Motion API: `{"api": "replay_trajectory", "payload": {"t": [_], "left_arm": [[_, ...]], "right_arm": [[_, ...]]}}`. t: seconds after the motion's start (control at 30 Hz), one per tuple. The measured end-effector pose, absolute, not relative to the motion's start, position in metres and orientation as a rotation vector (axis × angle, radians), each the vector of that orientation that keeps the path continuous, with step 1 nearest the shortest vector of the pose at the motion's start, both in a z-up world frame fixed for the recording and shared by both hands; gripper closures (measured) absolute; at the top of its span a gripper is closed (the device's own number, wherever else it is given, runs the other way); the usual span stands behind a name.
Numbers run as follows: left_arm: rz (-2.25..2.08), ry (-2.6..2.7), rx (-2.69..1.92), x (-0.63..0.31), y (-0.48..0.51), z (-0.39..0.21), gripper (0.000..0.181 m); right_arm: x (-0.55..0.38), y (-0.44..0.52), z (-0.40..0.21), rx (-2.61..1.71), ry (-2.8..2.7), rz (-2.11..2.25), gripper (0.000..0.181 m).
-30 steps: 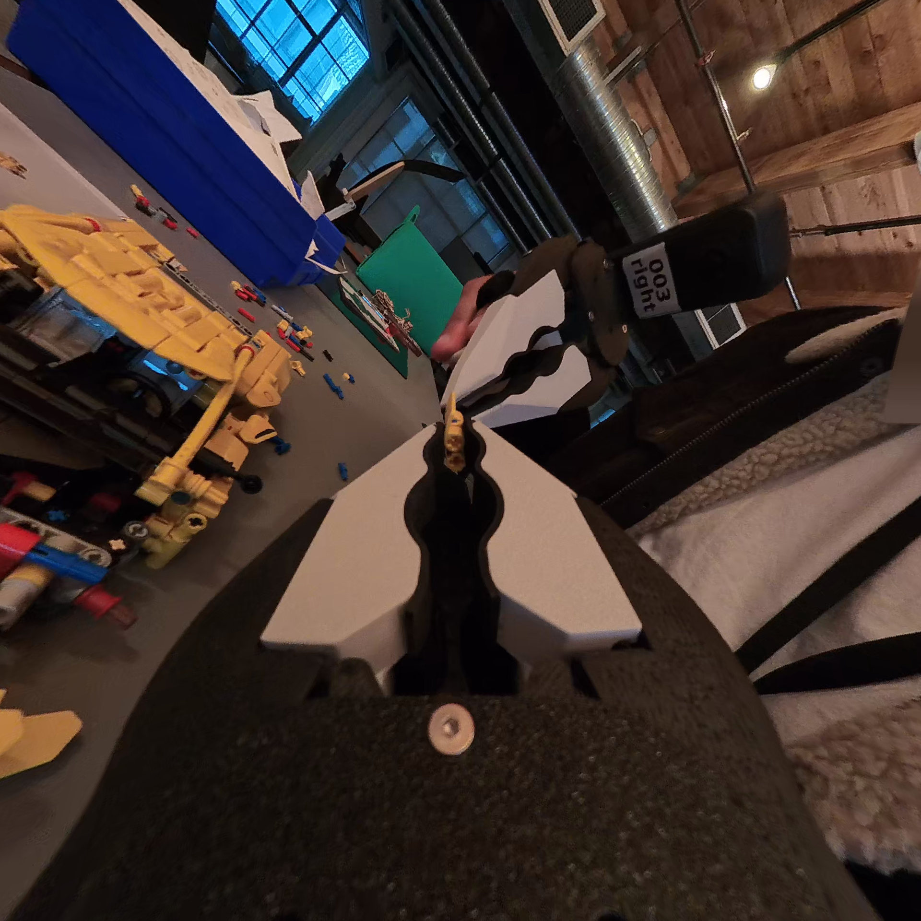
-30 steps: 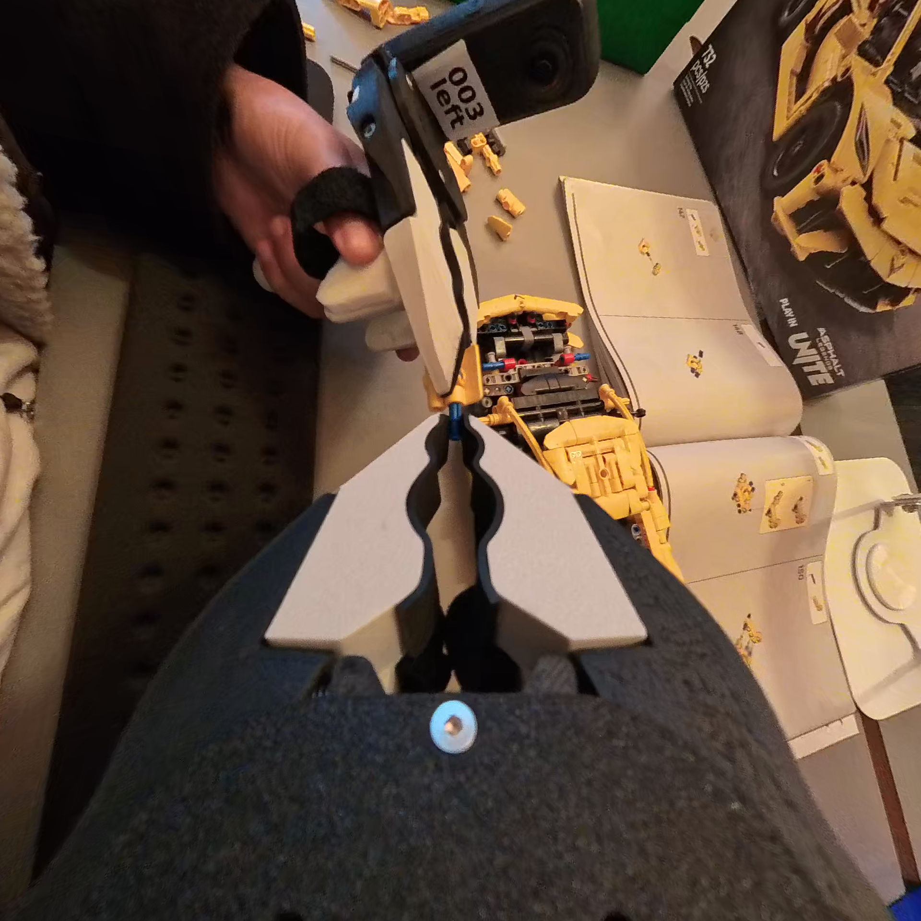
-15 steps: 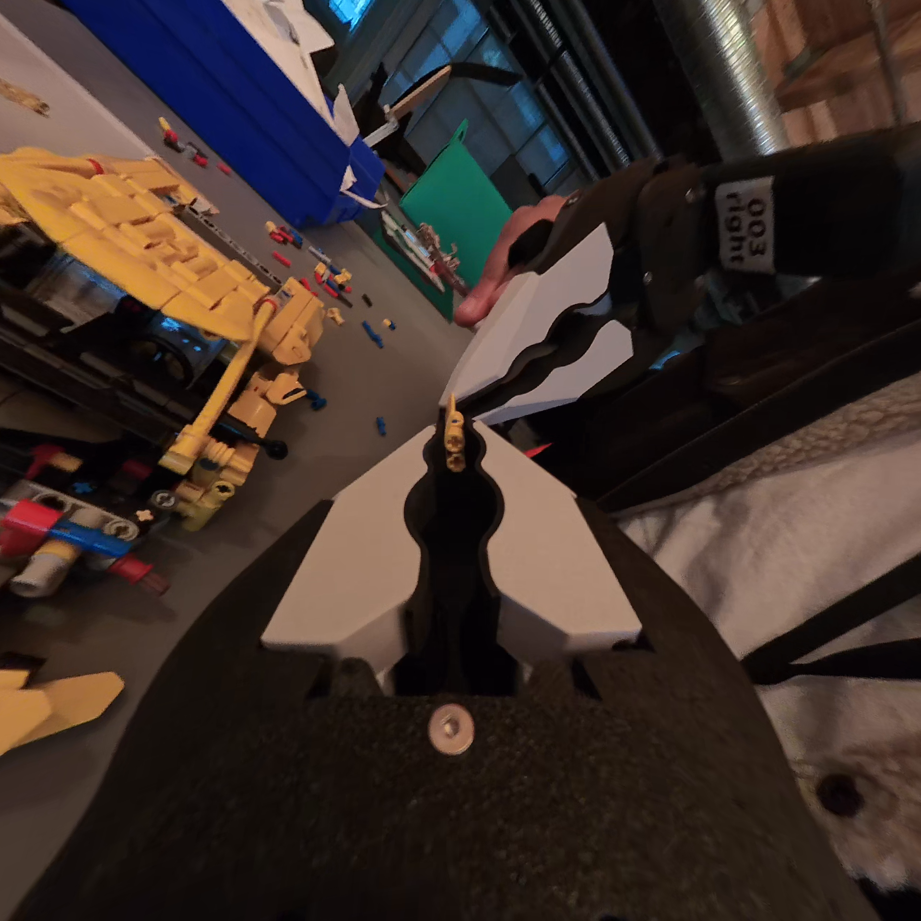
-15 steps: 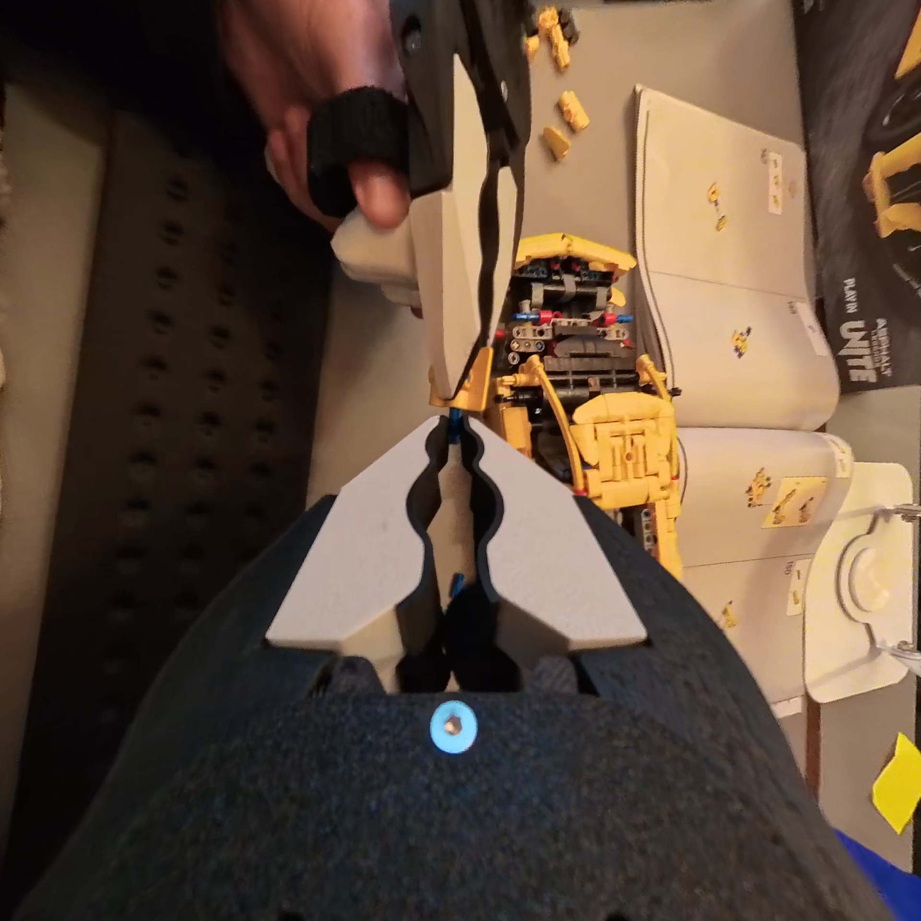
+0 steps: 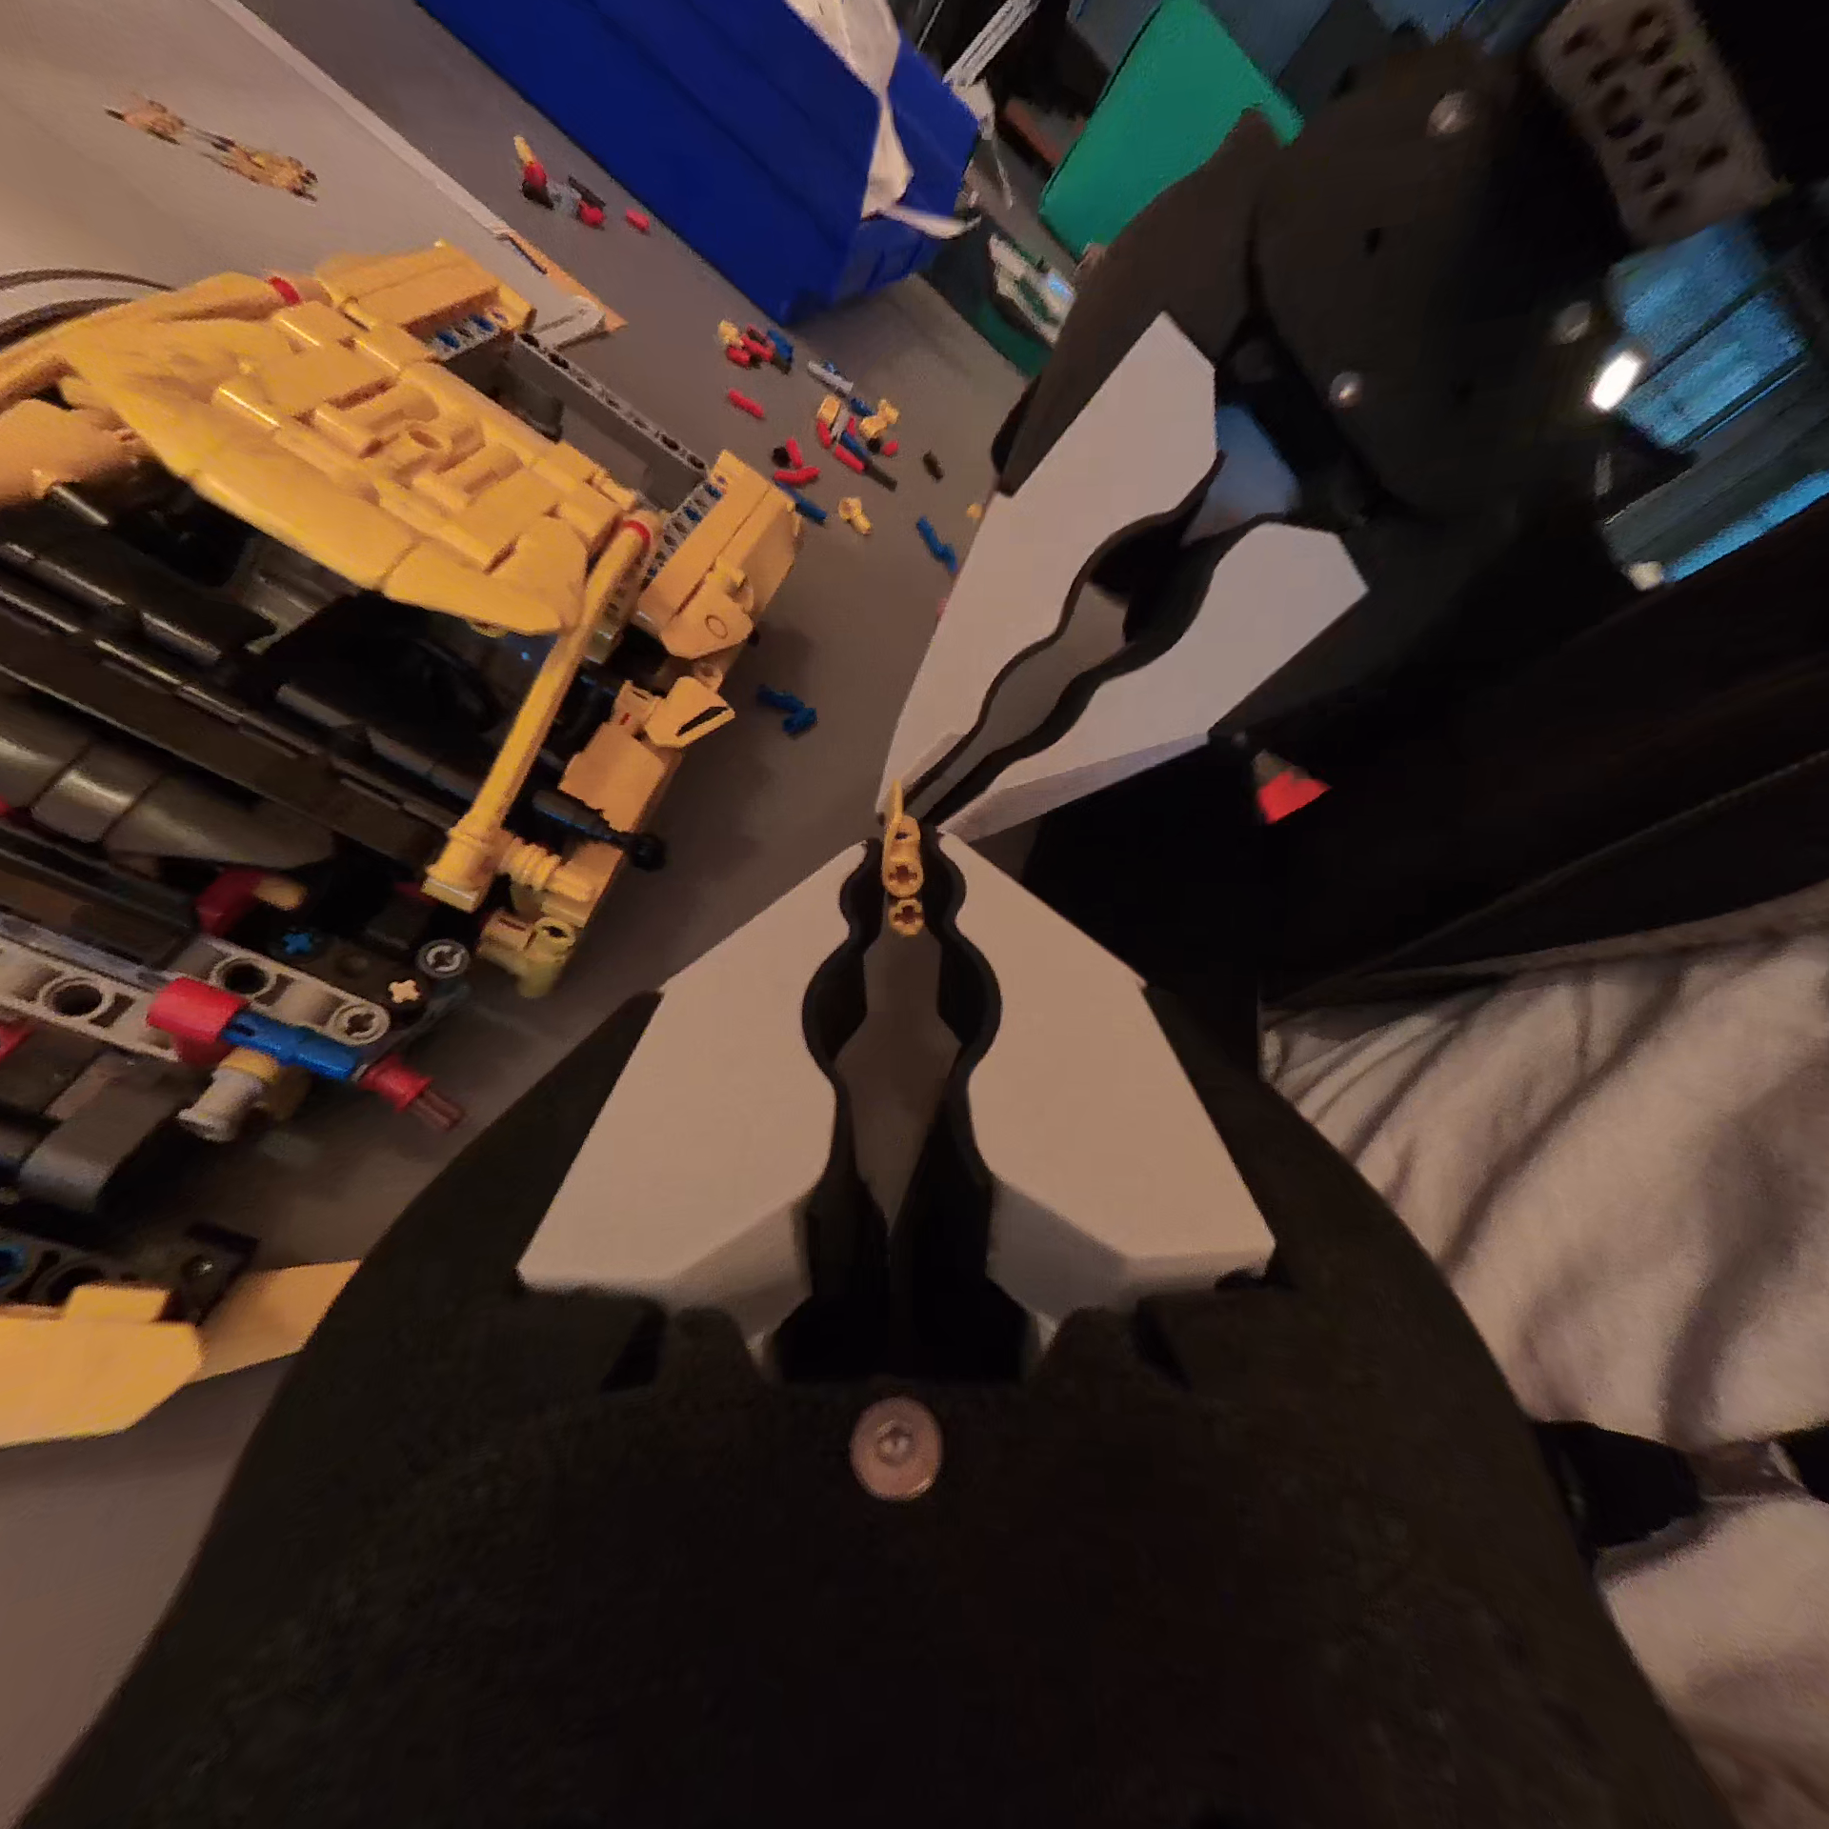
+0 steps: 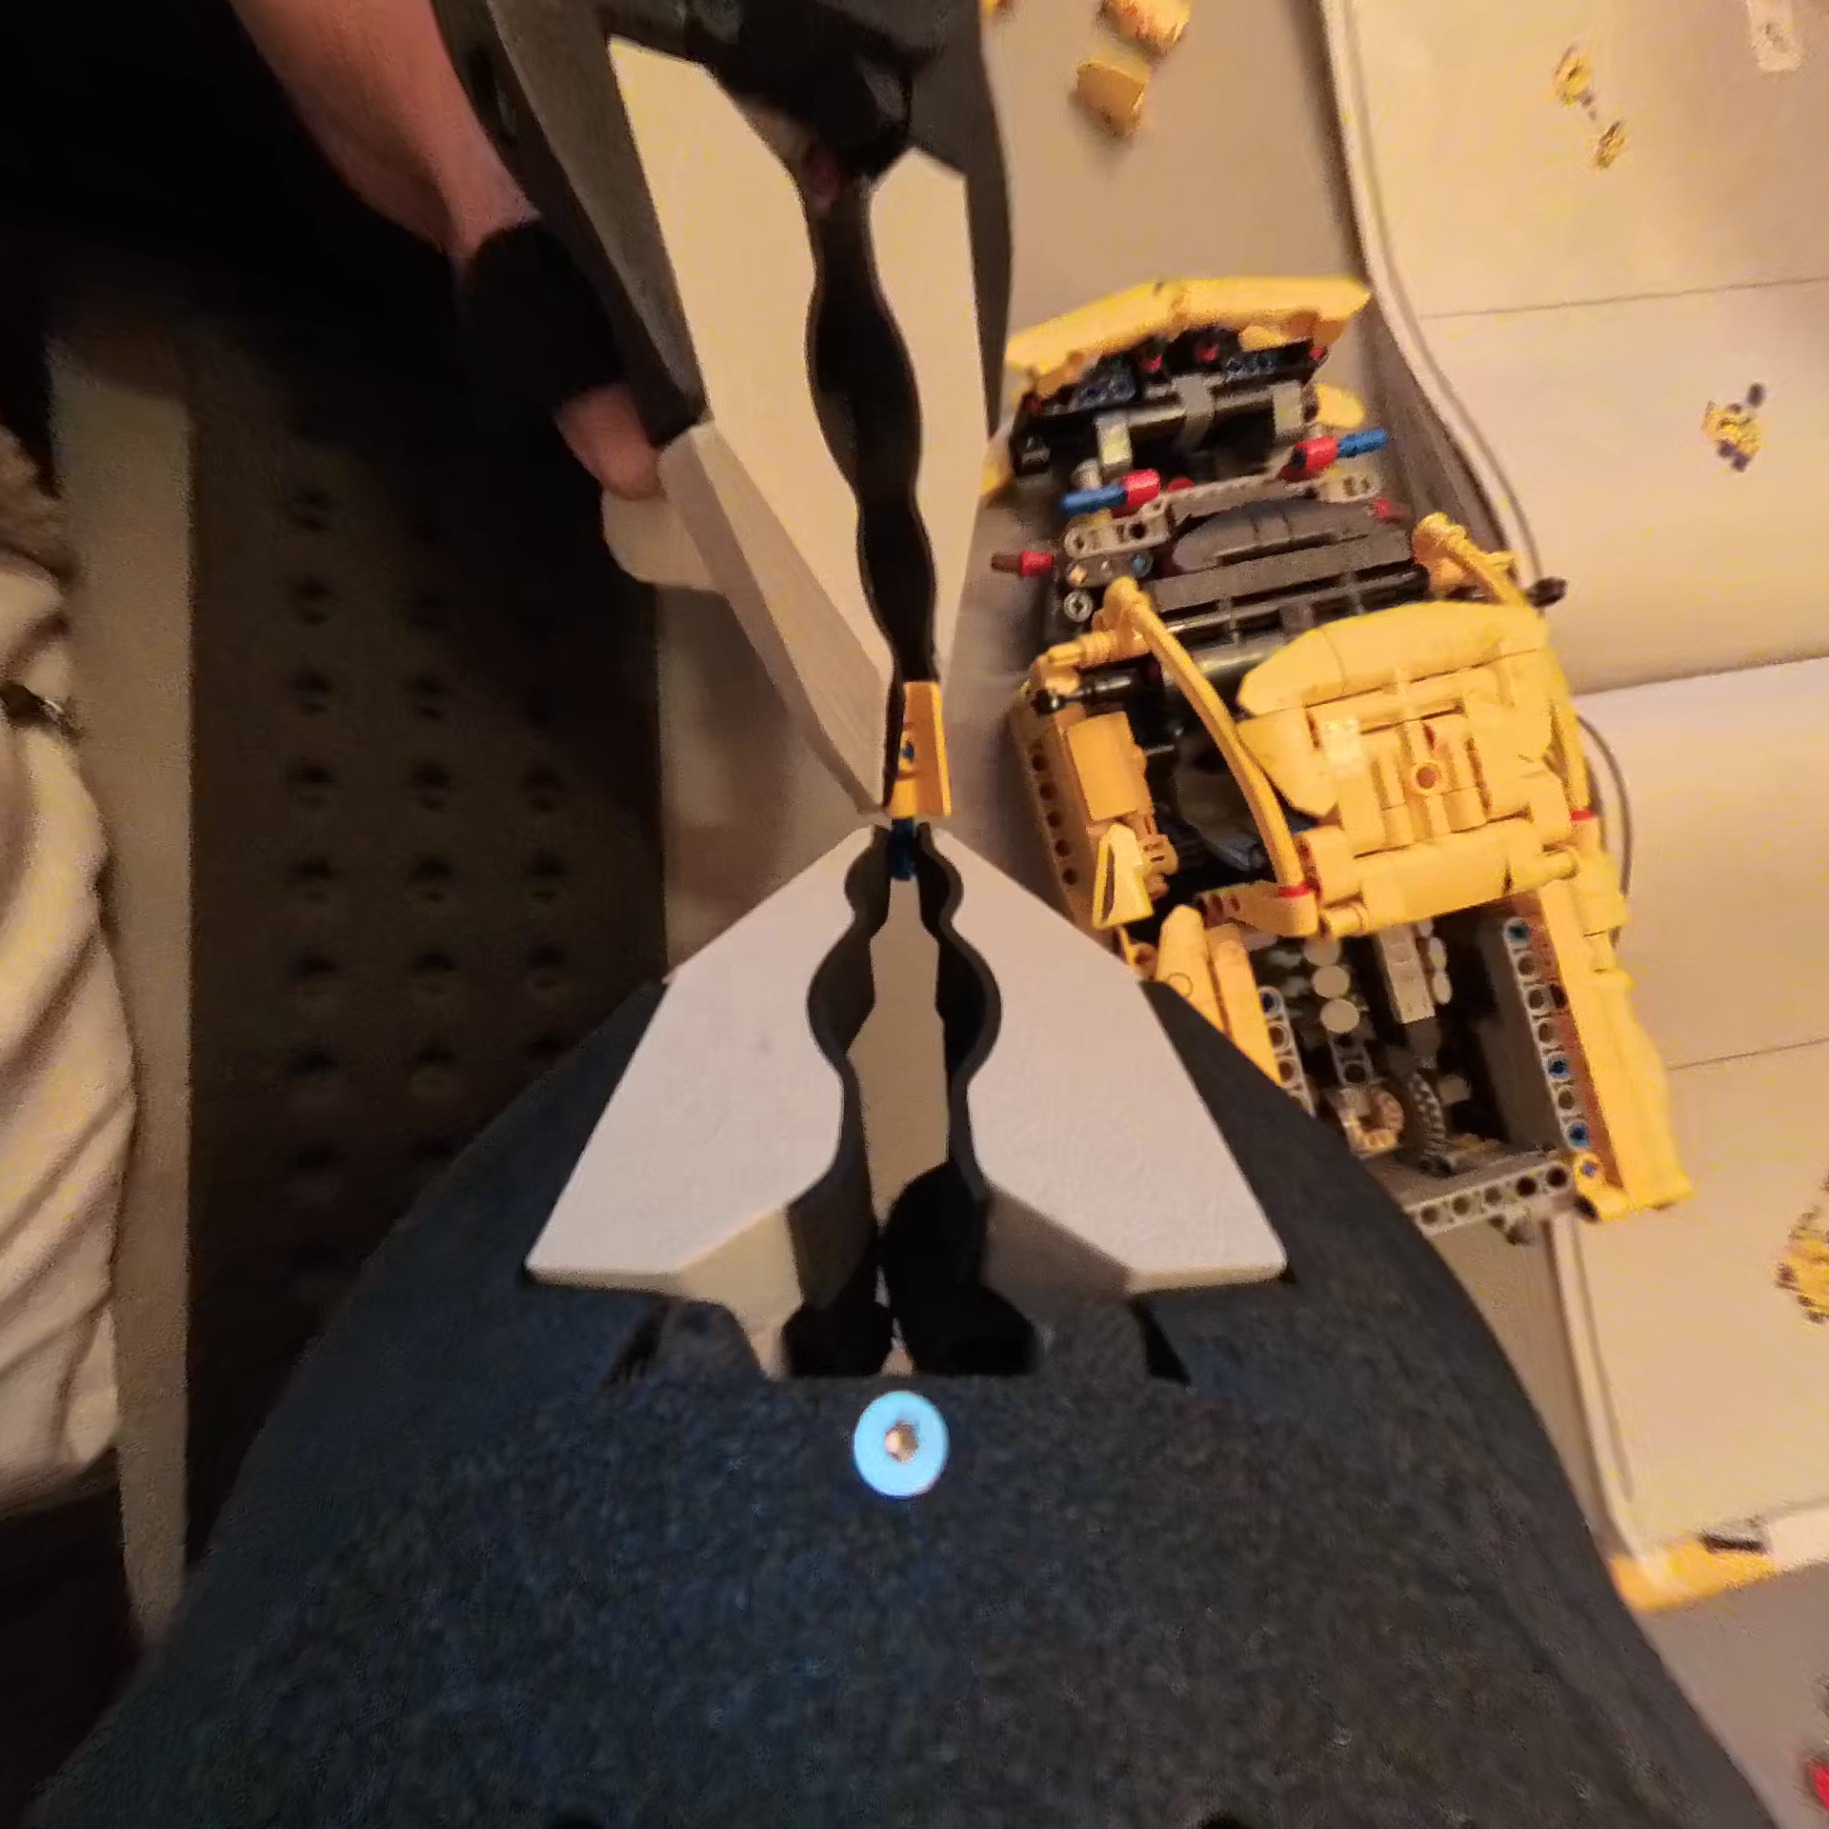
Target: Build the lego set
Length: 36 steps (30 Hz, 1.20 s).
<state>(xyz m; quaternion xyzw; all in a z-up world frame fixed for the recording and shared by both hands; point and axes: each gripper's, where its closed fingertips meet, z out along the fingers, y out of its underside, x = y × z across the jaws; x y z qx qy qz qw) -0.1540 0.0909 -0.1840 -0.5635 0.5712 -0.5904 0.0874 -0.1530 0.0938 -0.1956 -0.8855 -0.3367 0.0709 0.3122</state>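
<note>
— Grey bench (image 5: 841, 643): what is being carried?
— A half-built yellow car (image 6: 1336, 792).
— And above its edge?
— A yellow piece (image 5: 903, 871) is being clenched lengthwise in the left tongs (image 5: 903, 851), pointing at a blue pin (image 6: 903, 851) being gripped by the right tongs (image 6: 903, 841).

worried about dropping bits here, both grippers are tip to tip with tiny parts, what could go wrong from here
1. The left gripper holds the small yellow piece only at its very tips, so a push may twist it loose.
2. The right gripper pinches a tiny blue pin the same way; misaligned, it could pop out.
3. A dropped part may land among the loose pieces.
</note>
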Motion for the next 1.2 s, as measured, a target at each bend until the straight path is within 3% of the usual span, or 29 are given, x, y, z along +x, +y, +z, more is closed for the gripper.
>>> {"api": "replay_trajectory", "payload": {"t": [0.23,0.53,0.77,1.2], "left_arm": [[-1.873,1.661,-1.656,-0.156,0.092,-0.175,0.175],[-1.917,1.621,-1.657,-0.157,0.095,-0.171,0.175],[-1.922,1.636,-1.647,-0.157,0.093,-0.171,0.174],[-1.959,1.636,-1.624,-0.159,0.091,-0.167,0.174]], "right_arm": [[-0.156,0.092,-0.187,-2.273,-0.794,0.334,0.177],[-0.129,0.060,-0.254,-2.503,-0.923,0.146,0.176],[-0.130,0.059,-0.251,-2.432,-0.852,0.236,0.168],[-0.131,0.064,-0.251,-2.241,-0.927,0.286,0.171]]}}
